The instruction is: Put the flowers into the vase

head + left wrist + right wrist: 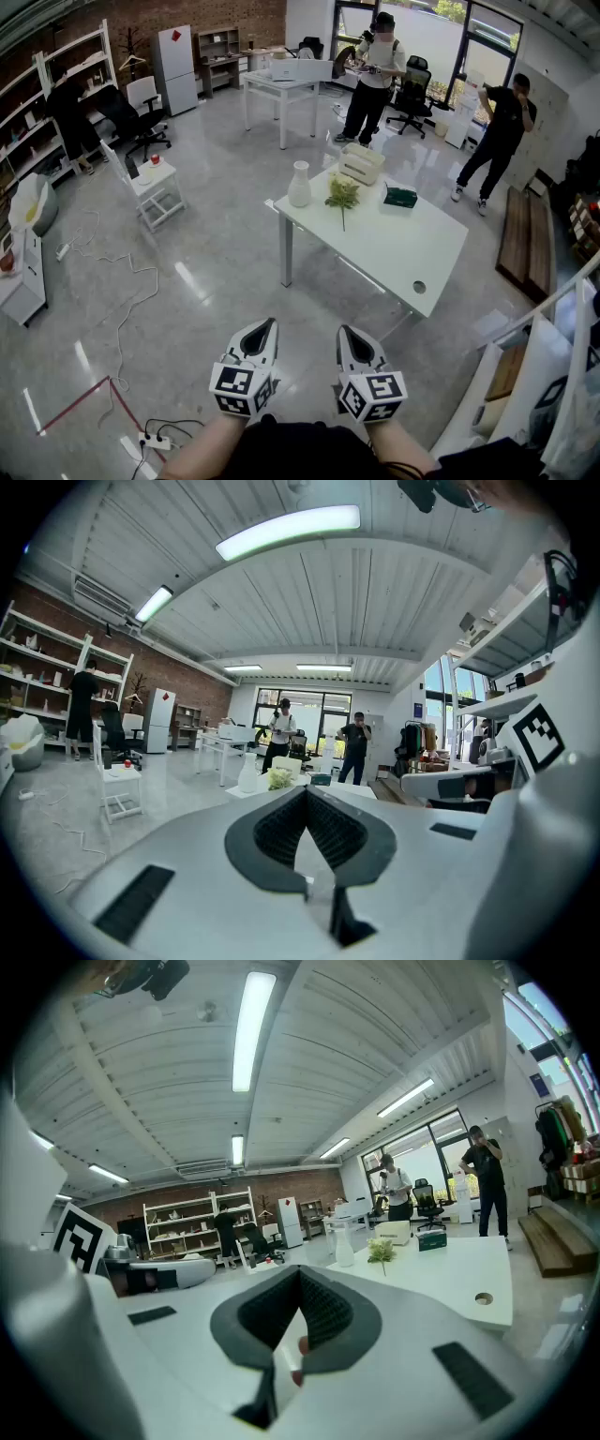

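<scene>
Head view: a white vase (pixel 299 184) stands upright at the far left corner of a white table (pixel 412 253). The flowers (pixel 343 195) lie flat on the tabletop just right of the vase, outside it, stems pointing toward the near edge. A white box (pixel 362 164) sits behind them and a green box (pixel 400 197) to their right. Low in the picture, the left gripper (pixel 265 324) and right gripper (pixel 348 330) are held side by side, well short of the table, pointing toward it and tilted a little downward.

Left gripper view: the jaws are pressed together at their tips, with nothing between them. The left gripper (pixel 306 790) aims at the distant vase (pixel 247 776), with the flowers (pixel 279 778) just right of it.

Right gripper view: the right gripper (pixel 299 1272) is likewise clenched and empty. Beyond it, the table (pixel 450 1274) carries the vase (pixel 344 1246), the flowers (pixel 381 1252) beside it, then the white box (pixel 394 1232) and the green box (pixel 432 1239).
</scene>
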A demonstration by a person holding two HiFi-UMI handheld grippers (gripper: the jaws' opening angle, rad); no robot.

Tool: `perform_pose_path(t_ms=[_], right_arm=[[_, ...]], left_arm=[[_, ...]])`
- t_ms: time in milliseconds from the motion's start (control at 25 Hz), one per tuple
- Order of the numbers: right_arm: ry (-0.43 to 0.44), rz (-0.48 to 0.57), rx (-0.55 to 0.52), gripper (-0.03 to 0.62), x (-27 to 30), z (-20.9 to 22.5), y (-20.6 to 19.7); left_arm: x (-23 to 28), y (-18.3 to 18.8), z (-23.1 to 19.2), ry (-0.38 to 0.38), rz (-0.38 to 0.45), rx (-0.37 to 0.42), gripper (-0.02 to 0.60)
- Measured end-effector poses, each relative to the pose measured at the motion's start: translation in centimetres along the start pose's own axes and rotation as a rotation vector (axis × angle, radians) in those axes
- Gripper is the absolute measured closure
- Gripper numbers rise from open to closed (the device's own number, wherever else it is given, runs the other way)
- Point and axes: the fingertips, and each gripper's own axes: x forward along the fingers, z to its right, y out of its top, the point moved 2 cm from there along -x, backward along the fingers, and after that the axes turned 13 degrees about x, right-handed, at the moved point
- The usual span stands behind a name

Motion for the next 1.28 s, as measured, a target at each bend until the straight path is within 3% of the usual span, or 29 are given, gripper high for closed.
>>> perform_pose_path(t_ms=[640,880,1280], right_arm=[[0.016,-0.025,0.038,0.591,1.5,0.1,-0.8],[0.066,-0.04,0.104,0.591,1.3,1.5,-0.9],[0.094,-0.076,0.121,0.591,0.3,6.4,-0.8]], left_arm=[[0.8,-0.7,-1.2,-0.018,-0.017,-0.002,0.578],[2.0,-0.9,0.2,-0.031,-0.035,-0.001,0.578],[4.5,-1.7,4.1,-0.006,-0.065,-0.012,0.578]])
